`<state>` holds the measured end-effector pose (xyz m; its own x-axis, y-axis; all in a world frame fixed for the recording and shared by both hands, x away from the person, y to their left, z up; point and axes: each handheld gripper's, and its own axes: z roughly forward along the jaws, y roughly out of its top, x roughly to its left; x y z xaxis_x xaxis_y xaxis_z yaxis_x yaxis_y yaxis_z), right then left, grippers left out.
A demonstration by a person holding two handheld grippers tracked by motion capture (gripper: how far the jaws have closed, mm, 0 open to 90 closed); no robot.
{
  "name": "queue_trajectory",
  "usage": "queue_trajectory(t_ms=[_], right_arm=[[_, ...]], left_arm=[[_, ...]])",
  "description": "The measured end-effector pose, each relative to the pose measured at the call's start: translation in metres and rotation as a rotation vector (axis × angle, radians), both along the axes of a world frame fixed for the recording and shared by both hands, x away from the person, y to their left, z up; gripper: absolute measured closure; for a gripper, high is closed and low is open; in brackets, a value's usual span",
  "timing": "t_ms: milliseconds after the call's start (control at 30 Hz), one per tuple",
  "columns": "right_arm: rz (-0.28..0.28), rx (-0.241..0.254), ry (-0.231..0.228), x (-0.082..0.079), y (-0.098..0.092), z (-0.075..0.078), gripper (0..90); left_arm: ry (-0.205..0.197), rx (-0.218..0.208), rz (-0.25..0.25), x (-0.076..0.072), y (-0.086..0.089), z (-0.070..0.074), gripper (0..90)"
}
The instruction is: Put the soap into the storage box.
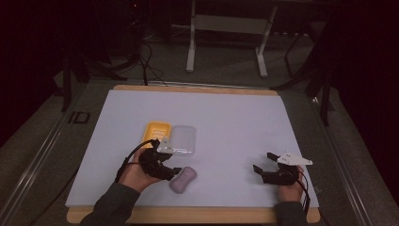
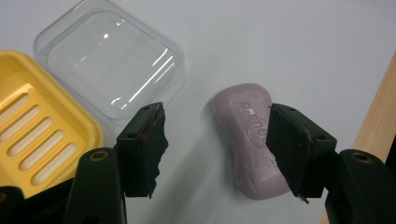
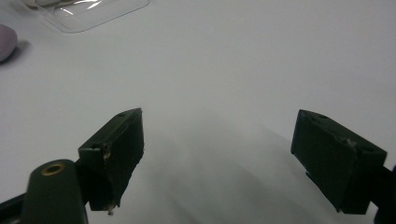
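So the soap (image 2: 252, 140) lay ungrabbed beside the yellow dish (image 2: 42, 135); left tool (image 2: 219, 149) gaped around it, right tool (image 3: 219, 158) gaped idle.

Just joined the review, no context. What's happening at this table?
A person works at a white-covered table with a hand-held gripper in each hand. The left hand-held gripper is open, reaching over a lilac soap bar, one jaw overlapping the bar's edge, the other short of it; nothing is gripped. A yellow soap dish and a clear lid lie side by side just beyond. The right hand-held gripper is open above bare table, off to the side.
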<state>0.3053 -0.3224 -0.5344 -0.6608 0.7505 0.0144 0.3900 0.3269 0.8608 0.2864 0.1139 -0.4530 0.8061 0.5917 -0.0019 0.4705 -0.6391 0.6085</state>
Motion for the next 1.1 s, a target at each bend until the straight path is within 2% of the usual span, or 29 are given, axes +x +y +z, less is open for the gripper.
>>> queue_trajectory(t_ms=[333,633,867,1100], right_arm=[[0.001,-0.008,0.001,0.000,0.001,0.000,16.9],[0.002,-0.010,0.001,0.000,0.001,0.000,16.9],[0.003,-0.011,0.001,0.000,0.001,0.000,16.9],[0.003,-0.012,0.003,0.000,0.001,0.000,16.8]], left_arm=[[0.015,0.026,0.001,0.001,-0.005,-0.002,37.2],[0.045,0.061,-0.021,0.003,-0.015,-0.003,34.9],[0.073,0.116,-0.010,0.007,-0.024,-0.007,28.4],[0.097,0.131,-0.019,0.008,-0.030,-0.010,24.8]])
